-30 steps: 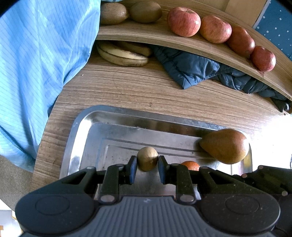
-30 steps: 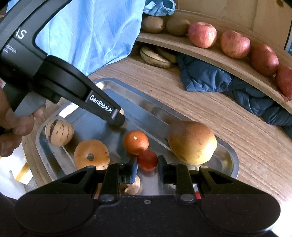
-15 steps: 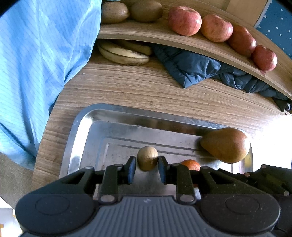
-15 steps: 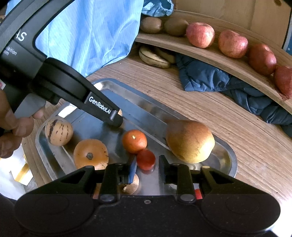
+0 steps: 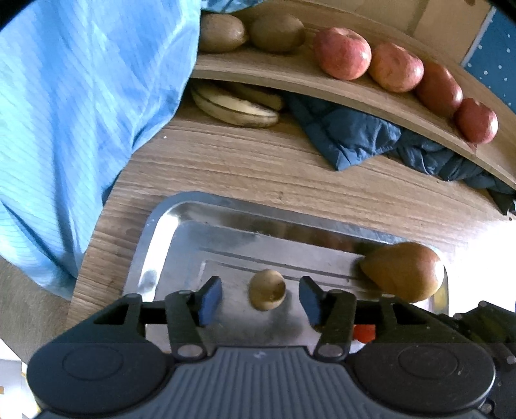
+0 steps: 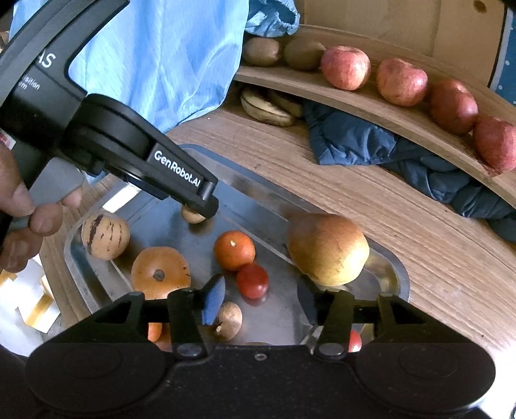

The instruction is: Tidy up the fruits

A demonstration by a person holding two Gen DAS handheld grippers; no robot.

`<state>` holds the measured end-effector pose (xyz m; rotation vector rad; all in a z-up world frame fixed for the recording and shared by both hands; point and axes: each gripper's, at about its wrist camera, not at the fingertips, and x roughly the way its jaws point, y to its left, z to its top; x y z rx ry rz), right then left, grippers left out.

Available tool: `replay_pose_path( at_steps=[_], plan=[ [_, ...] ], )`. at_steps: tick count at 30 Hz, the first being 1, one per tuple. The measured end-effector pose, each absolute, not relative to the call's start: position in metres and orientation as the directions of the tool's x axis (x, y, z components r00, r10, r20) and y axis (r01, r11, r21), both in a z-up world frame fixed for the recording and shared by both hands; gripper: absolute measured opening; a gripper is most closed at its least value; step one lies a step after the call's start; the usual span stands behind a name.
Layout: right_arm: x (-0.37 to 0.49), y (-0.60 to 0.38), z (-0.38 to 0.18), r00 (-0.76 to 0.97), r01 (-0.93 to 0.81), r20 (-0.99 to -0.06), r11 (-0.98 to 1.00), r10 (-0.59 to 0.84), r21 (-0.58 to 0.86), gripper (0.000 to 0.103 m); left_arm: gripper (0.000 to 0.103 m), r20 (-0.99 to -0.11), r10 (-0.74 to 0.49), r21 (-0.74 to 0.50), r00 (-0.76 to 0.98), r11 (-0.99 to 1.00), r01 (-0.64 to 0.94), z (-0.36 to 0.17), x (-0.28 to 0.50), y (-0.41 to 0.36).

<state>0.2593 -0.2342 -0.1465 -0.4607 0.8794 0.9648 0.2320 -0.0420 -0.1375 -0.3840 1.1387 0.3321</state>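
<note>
A small tan round fruit [image 5: 267, 289] lies on the steel tray [image 5: 167, 219], between the spread fingers of my left gripper [image 5: 260, 301], which is open and not touching it. A brown-yellow pear [image 5: 403, 270] rests at the tray's right end. In the right wrist view, my right gripper [image 6: 261, 301] is open just behind a small red tomato [image 6: 253, 280] on the tray [image 6: 391, 261]. Around it lie a mandarin [image 6: 234, 249], an orange persimmon-like fruit [image 6: 159, 272], a striped pale melon [image 6: 104, 235] and a brown fruit [image 6: 229, 319]. The left gripper [image 6: 201, 209] hovers over the tan fruit.
A curved wooden shelf [image 5: 371, 96] behind holds several red apples [image 5: 342, 53] and two kiwis [image 5: 277, 30]. Bananas [image 5: 235, 106] and a dark blue cloth [image 5: 354, 138] lie under it. A person's blue sleeve [image 5: 80, 112] fills the left; a hand [image 6: 19, 212] holds the left gripper.
Both grippers have opened wide: the left let go of the tan fruit and the right let go of the red tomato, both now resting on the tray.
</note>
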Motion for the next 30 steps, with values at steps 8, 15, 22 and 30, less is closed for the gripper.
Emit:
replay_pose_path(
  at_steps=[8,15,22,30],
  plan=[
    [0.257,-0.239,-0.141,0.288,-0.848,-0.804,0.528,0.520,0.038,0.068,0.085,-0.915,0.092,-0.117,0.394,0.872,-0.476,-0.133,0.229,-0.039],
    [0.255,-0.246,-0.137,0.298,-0.839,-0.796,0.542,0.527,0.045,0.081,0.099,-0.905,0.123,-0.114,0.407,0.852,-0.511,-0.128,0.224,-0.037],
    [0.252,-0.255,-0.131,0.333,-0.811,-0.779,0.583,0.532,0.051,0.096,0.102,-0.898,0.141,-0.117,0.417,0.837,-0.534,-0.124,0.219,-0.036],
    [0.252,-0.267,-0.122,0.390,-0.774,-0.750,0.631,0.534,0.047,0.101,0.102,-0.886,0.166,-0.106,0.432,0.837,-0.537,-0.117,0.212,-0.041]
  ],
)
